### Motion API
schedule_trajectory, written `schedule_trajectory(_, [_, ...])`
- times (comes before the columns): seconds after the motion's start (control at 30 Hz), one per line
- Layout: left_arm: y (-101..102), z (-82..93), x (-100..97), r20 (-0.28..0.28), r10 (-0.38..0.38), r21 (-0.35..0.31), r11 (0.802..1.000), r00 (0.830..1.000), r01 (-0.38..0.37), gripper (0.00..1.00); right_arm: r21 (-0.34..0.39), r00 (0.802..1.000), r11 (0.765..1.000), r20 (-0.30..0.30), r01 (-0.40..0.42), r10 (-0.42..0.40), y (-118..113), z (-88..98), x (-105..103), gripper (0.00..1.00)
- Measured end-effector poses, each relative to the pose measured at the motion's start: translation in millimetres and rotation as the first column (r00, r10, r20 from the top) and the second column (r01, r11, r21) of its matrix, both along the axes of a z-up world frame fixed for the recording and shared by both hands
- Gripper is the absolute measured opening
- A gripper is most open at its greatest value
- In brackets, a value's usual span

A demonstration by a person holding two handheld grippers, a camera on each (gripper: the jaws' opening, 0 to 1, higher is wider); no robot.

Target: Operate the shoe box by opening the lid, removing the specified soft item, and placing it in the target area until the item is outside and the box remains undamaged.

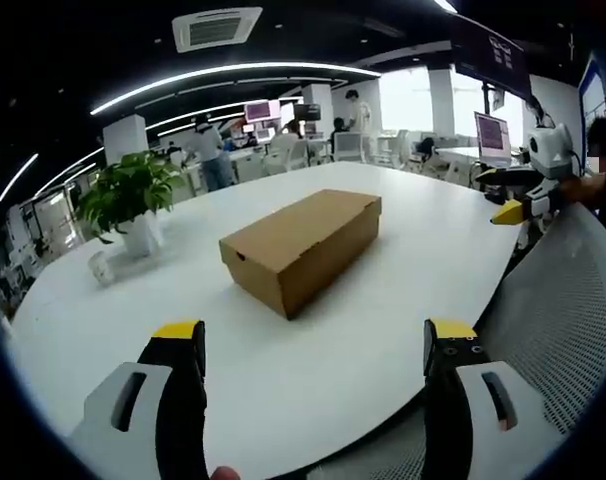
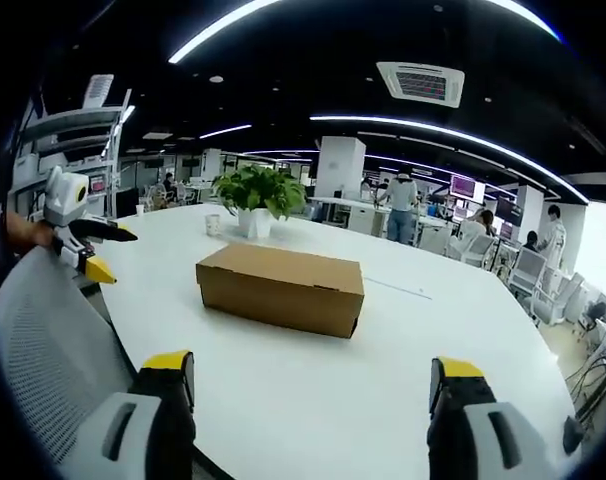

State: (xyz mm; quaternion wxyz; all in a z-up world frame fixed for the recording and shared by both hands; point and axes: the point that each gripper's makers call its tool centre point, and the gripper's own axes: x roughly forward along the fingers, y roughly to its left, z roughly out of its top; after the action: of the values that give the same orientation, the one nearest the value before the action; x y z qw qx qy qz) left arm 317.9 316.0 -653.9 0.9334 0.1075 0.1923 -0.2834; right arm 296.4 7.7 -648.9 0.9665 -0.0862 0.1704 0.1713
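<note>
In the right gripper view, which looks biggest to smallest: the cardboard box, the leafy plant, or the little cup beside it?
1. Closed brown cardboard shoe box, clearly largest, though it also sits nearer the camera.
2. Green leafy plant in a white pot.
3. Small white cup, smallest by far.

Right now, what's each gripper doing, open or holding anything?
Left gripper: open, holding nothing, short of the cardboard box.
Right gripper: open, holding nothing.

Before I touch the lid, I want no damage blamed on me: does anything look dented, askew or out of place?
Nothing stands out. The shoe box lies closed and flat on the white table, its edges looking straight, with both grippers held apart from it.
</note>
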Motion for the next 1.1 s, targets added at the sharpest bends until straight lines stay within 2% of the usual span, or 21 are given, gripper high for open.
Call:
schedule_trajectory(0.63, [0.8, 0.5, -0.4, 0.001, 0.003, 0.005, 1.000, 1.000, -0.003, 0.90, 0.010, 1.000, 1.000, 0.006, 0.002, -0.002, -0.5, 1.9, -0.5, 0.99])
schedule_trajectory(0.93, [-0.9, 1.8, -0.6, 0.000, -0.003, -0.004, 1.000, 1.000, 0.003, 0.99, 0.023, 1.000, 1.000, 0.006, 0.003, -0.003, -0.7, 4.1, -0.8, 0.99])
schedule_trajectory(1.1, [-2.4, 5.7, -1.1, 0.006, -0.005, -0.012, 1.000, 1.000, 0.006, 0.99, 0.011, 1.000, 1.000, 0.007, -0.007, 0.006, 1.0, 4.8, -1.3, 0.99])
